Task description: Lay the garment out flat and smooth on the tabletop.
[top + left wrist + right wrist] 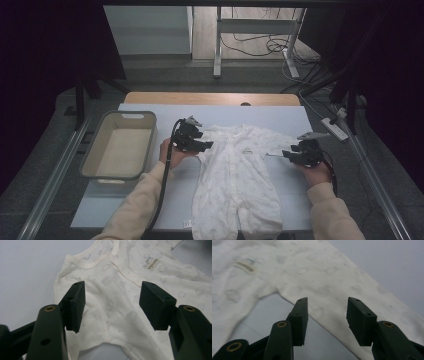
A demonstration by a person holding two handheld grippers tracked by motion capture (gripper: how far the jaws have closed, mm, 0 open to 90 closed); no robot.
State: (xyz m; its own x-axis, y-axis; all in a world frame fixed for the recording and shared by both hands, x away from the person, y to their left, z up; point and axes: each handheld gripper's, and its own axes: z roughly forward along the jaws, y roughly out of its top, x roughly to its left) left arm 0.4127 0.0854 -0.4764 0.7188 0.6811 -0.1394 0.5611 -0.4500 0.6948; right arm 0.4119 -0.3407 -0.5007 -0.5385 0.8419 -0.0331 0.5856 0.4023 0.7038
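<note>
claws (209, 144) (285, 153) apart over romper (235, 175) sleeve edges

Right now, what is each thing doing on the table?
Romper: spread flat, front up, legs at the near edge.
Basket: upright, empty.
Left hand-held gripper: open over the romper's left sleeve and shoulder.
Right hand-held gripper: open over the romper's right sleeve.

We see a dim room with a grey floor (165, 80). A wooden table (210, 98) carries a pale blue sheet (150, 107). Beyond it stands a white desk frame (260, 27) with loose cables (260, 47) beneath. Dark curtains (50, 50) flank both sides; a power strip (336, 128) lies at right.
</note>
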